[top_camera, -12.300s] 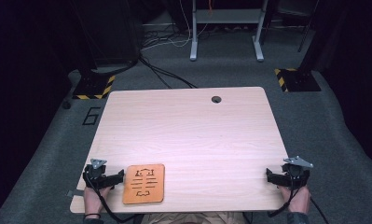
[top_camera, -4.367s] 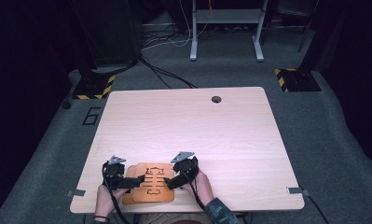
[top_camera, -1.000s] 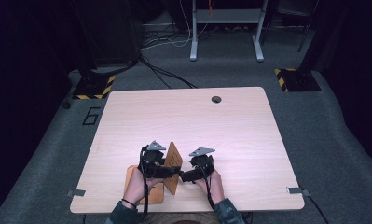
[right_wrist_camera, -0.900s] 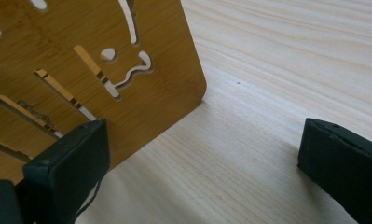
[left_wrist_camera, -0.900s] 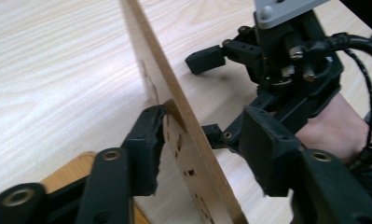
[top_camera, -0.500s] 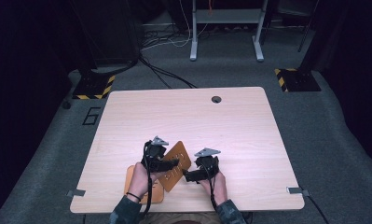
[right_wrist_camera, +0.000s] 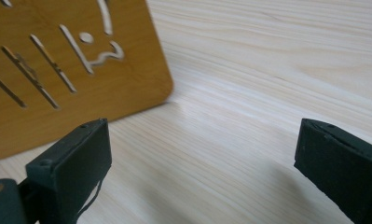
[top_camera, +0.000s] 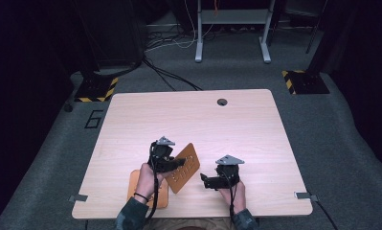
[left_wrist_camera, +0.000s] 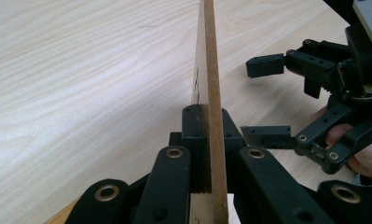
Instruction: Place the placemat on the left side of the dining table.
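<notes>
Pale wood table (top_camera: 188,115) is carrying the job near its front edge. Left gripper (top_camera: 167,160) is clamping the upper wooden cut-out panel (top_camera: 184,167) on edge, lifting it clear of a second panel (top_camera: 133,184) lying flat underneath. Right gripper (top_camera: 210,181) is hanging just beside, jaws spread, empty. Separation step, I'd say; next needs the right gripper taking the free edge.
</notes>
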Motion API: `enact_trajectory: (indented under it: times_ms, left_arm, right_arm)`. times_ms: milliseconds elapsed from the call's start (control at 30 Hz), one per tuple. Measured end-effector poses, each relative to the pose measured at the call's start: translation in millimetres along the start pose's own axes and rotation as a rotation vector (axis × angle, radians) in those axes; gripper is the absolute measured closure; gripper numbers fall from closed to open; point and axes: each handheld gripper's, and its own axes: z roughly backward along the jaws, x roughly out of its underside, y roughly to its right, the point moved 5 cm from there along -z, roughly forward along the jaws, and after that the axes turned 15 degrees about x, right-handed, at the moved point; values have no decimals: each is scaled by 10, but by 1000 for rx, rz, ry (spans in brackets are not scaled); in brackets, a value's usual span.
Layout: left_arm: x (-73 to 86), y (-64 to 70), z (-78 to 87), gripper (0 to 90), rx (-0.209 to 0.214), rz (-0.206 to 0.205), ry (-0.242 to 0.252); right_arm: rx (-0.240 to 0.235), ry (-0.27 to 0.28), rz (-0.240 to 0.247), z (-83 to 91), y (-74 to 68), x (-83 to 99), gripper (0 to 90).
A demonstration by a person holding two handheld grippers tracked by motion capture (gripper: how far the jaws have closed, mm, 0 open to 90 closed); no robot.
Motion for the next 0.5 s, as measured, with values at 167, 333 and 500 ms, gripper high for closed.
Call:
enact_trajectory:
  times_ms: [167,333,500]
  left_arm:
    - [-27,-6,31,861,1,-5,19]
    - [-37,-30,94,861,-9,-8,36]
    - [-35,-85,182,861,-16,4,58]
  right_arm:
    - [62,-3,-5,71,169,46,23]
    - [92,-15,5,124,349,77,13]
    - [151,-26,-6,200,581,123,7]
